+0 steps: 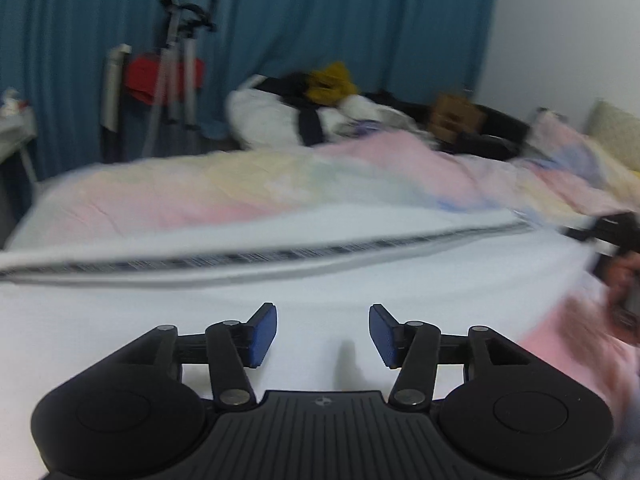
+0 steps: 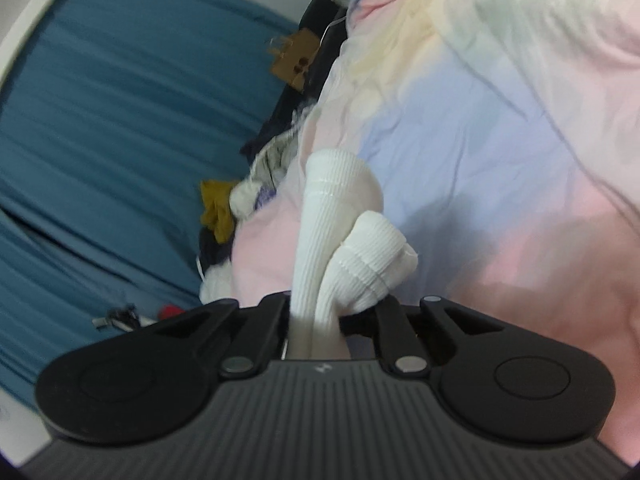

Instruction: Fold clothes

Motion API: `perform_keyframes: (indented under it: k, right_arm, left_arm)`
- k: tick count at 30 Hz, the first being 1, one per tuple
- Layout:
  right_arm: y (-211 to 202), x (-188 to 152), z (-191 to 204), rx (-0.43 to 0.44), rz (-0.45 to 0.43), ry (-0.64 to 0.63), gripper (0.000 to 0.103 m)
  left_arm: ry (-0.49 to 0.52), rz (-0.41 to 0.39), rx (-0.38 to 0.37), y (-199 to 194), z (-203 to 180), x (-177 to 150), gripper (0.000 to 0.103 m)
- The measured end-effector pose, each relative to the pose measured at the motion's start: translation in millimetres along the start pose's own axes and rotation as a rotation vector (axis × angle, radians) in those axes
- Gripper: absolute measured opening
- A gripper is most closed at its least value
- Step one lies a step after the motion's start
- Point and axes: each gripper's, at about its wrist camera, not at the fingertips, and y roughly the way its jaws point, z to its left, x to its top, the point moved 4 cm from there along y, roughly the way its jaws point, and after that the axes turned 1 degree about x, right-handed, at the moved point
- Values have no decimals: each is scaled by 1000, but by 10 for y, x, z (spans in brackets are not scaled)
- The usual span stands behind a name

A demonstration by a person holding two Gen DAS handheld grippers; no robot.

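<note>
The right gripper (image 2: 316,320) is clamped on a bunched fold of white ribbed knit fabric (image 2: 340,232), probably the hem or cuff of a garment, which stands up from between its fingers in two rounded folds; pinching a finished edge like this gives a firm hold for carrying that side across in a fold. Behind it lies the pastel pink, yellow and lilac bed cover (image 2: 500,120), which serves as the broad soft surface for the work. The left gripper (image 1: 322,334) hovers with its blue-padded fingers (image 1: 264,334) apart and nothing between them, above a smooth white stretch of cloth (image 1: 280,292) crossed by a dark patterned band (image 1: 240,258); this seems to be the same garment spread flat on the bed, though motion blur makes that uncertain. Standing open there, it looks ready to take another edge. A heap of unfolded white, black and mustard clothes (image 1: 316,108) waits at the far side by the teal curtain (image 1: 340,20).
</note>
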Motion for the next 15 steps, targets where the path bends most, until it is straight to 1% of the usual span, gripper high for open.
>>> perform_keyframes:
  k: [1,3,5,7,8,9,11,13,15]
  right_arm:
    - [-46,33,-37,6,-15,18,10]
    - [-108,108,-83,9,-45,-5,9]
    - [-158,156,-168,-4,-72,-36,9]
    - [-154,172,-240,-27,-64,-77,9]
    - [-141,165,-274,-43,-54,-95,9]
    - [-134,153,-317,-56,-45,-102,9]
    - [-143,135,-379,-71,-33,-99,10]
    - [-162,122,-385,-90,-29,-122,10]
    - [-154,115,-392,-108,-27,-134,10]
  left_arm:
    - [-3,10,35,77,26,54,55]
    - [-45,34,73,248,106,105,58]
    - [-75,79,110,463,185,57,59]
    - [-89,132,143,676,248,-37,59]
    - [-84,160,155,767,262,-113,59]
    - [-72,171,162,822,267,-183,59]
    - [-44,154,172,834,243,-264,60]
    - [-26,144,180,819,224,-296,61]
    - [-25,148,184,782,215,-295,61]
